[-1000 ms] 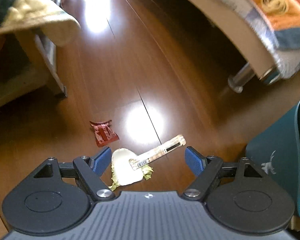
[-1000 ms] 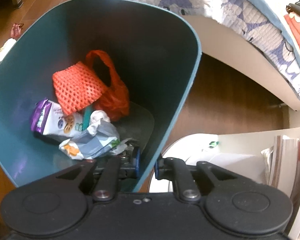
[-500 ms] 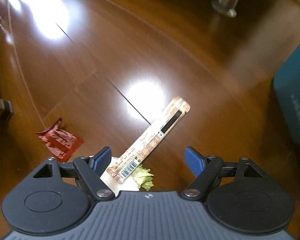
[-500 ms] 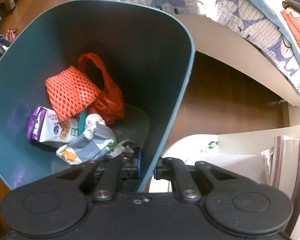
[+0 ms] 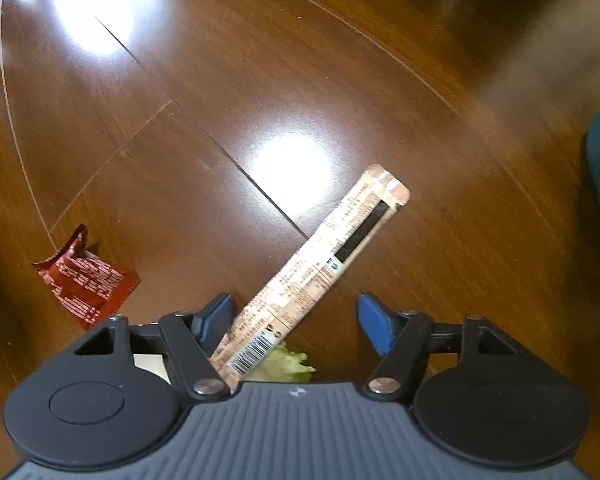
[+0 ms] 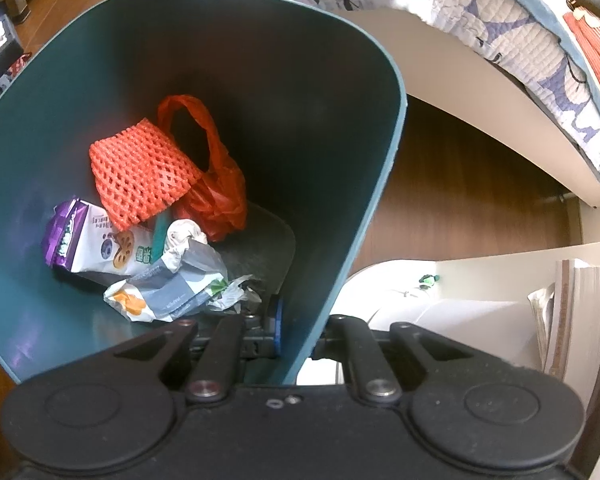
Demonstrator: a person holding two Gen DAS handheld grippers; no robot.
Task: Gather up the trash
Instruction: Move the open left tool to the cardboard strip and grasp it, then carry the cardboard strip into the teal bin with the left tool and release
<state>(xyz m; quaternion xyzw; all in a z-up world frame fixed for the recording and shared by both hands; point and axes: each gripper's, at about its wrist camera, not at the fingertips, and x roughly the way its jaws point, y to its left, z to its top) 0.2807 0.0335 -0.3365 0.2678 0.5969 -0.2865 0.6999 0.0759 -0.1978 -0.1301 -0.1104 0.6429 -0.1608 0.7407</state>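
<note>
The left tool points down at the brown wooden floor, and its blue-padded jaws are closing with a gap still between them. The long stick wrapper, pale pink-brown with printed text and a barcode, lies flat on the floor and runs diagonally between the jaws; its barcode end passes just beside the left pad, and neither pad presses on it. Under that barcode end sits a scrap of pale green leaf, with a bit of white paper showing behind the left jaw's linkage. Left of the stick wrapper, well apart from it, lies a crumpled red wrapper.

The right tool is clamped nearly shut on the rim of the teal bin, one jaw inside the wall and one outside. The bin is tilted towards the camera. Inside it lie an orange foam net, an orange plastic bag touching the net, a purple and white carton below the net, and a crumpled grey-white packet beside the carton. Beyond the bin stands a bed with a quilted cover.
</note>
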